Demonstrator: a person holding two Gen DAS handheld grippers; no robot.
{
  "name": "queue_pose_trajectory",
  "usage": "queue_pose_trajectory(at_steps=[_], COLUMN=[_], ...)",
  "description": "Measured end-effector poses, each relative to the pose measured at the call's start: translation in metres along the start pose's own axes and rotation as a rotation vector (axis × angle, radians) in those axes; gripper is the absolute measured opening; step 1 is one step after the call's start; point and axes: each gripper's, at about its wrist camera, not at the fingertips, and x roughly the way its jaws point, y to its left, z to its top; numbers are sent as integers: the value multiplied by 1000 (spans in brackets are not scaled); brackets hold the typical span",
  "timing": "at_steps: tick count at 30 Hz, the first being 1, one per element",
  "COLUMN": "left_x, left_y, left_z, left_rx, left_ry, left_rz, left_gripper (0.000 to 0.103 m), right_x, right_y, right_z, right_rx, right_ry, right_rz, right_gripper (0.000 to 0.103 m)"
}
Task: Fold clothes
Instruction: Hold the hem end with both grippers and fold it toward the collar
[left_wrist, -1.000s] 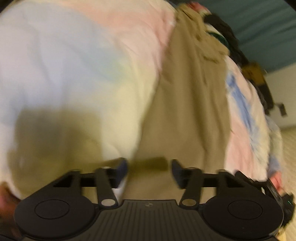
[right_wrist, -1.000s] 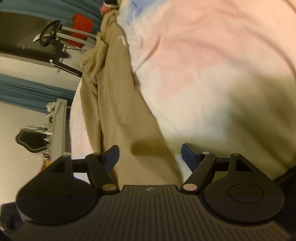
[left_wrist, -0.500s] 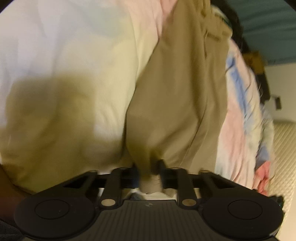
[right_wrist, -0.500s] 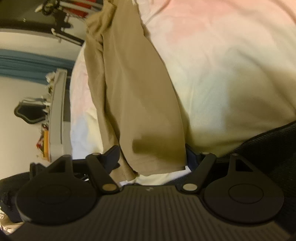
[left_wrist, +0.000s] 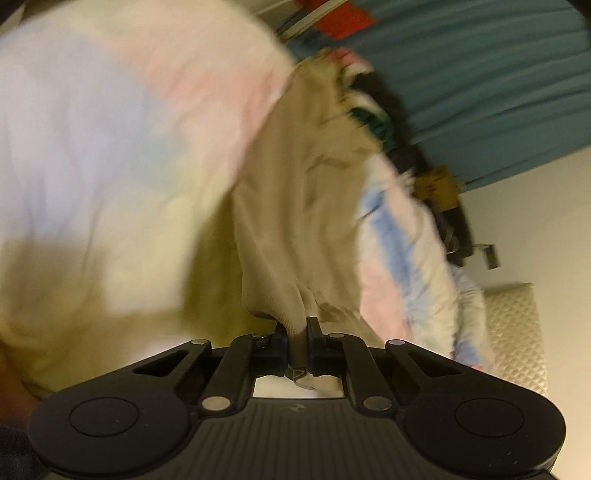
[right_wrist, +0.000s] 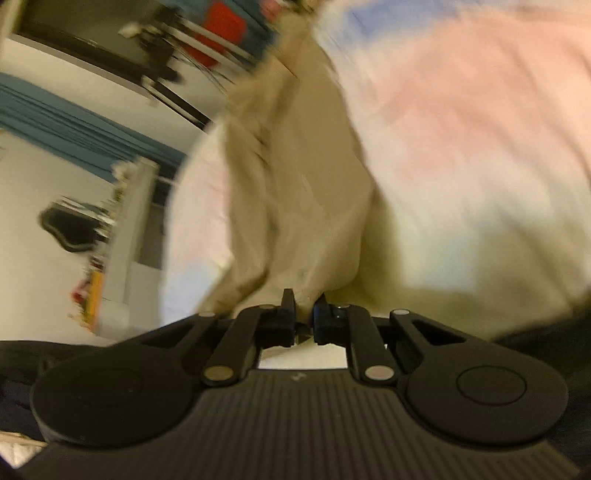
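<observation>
A pair of tan trousers (left_wrist: 295, 206) lies lengthwise on a pastel tie-dye bedsheet (left_wrist: 110, 147). My left gripper (left_wrist: 297, 328) is shut on the near hem of the trousers, with cloth bunched between the jaws. In the right wrist view the same trousers (right_wrist: 295, 177) run away from me over the sheet (right_wrist: 461, 129). My right gripper (right_wrist: 303, 306) is shut on the trousers' near edge. Both views are motion-blurred.
A pile of dark and coloured clothes (left_wrist: 388, 122) sits at the far end of the bed by a teal curtain (left_wrist: 480, 74). In the right wrist view a white shelf unit (right_wrist: 125, 236), a dark chair (right_wrist: 70, 229) and a red object (right_wrist: 221, 33) stand beyond the bed's left edge.
Both grippers went from open to shut on the trousers' near end. They have since lifted and pulled the cloth, so the hem rises off the sheet and both views swing upward.
</observation>
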Motion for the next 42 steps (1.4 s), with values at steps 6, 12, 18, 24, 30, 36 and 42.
queue_pose_trajectory(at_steps=[6,12,18,24,30,36,42], left_x=[-54,-124,-124,-77,-21,46,101], left_y=[-61,-54,-24,-40,-82,-93,-73], left_z=[-11,-71,-118,-68,-1,48,68], left_rx=[116,159,100,181,342,443,504], left_ry=[-108,-119,-84,-124,-220,-308,-333], left_rz=[-43,-75,-91,-17,65,190,257], left_gripper=[7,6,6,6,7,7,7], right_x=[-67,-117,-128,-100,-38,36,95], right_y=[45,38,1,6,27,38,28], right_z=[21,-19,-63,-41,29,84,109], right_rx=[-114,-183,-54,-119,-179,-232,-326], right_ry=[-151,-188,-180,-224,-318,-375,-390], right_rz=[78,106,153,107,8,-93,-130], right_gripper=[11,11,11,11,11,12,12])
